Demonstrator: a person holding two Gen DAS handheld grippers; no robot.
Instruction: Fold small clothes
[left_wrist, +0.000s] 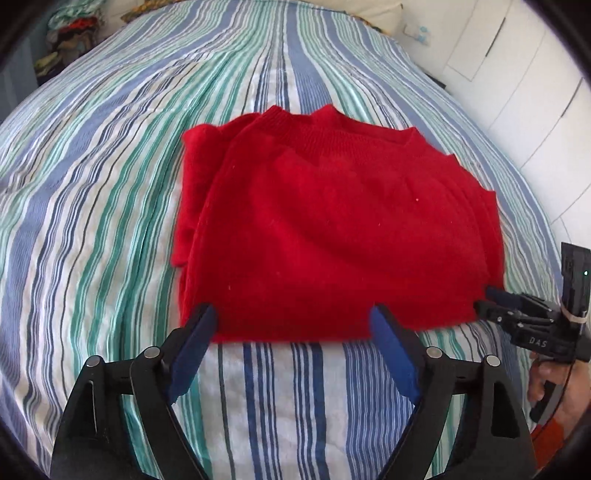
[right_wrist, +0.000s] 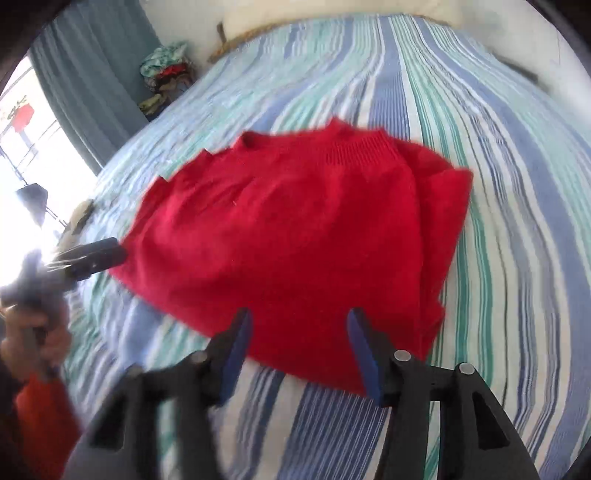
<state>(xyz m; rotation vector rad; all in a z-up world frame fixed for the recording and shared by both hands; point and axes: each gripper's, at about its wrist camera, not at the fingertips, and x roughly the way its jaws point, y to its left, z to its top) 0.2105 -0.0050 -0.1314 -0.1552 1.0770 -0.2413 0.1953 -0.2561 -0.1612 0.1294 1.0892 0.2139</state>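
A red sweater (left_wrist: 332, 229) lies folded flat on the striped bedspread (left_wrist: 110, 184), its ribbed neckline on the far side and its near edge toward me. My left hand-held gripper (left_wrist: 291, 321) sits at that near edge, toward the sweater's left corner: its blue pads (left_wrist: 192, 350) are spread wide, with nothing pinched between them, and the tips just overlap the hem as seen from the left wrist. My right hand-held gripper (right_wrist: 299, 321) is at the same near edge, further right; its pads (right_wrist: 364, 354) also stand apart, less widely, empty, with the red knit showing in the gap beyond them. From the left wrist, the right hand-held gripper's tip meets the sweater's near right corner; I cannot tell whether it touches the cloth. A pile of clothes (right_wrist: 166, 70) sits well apart, beyond the bed's far left corner.
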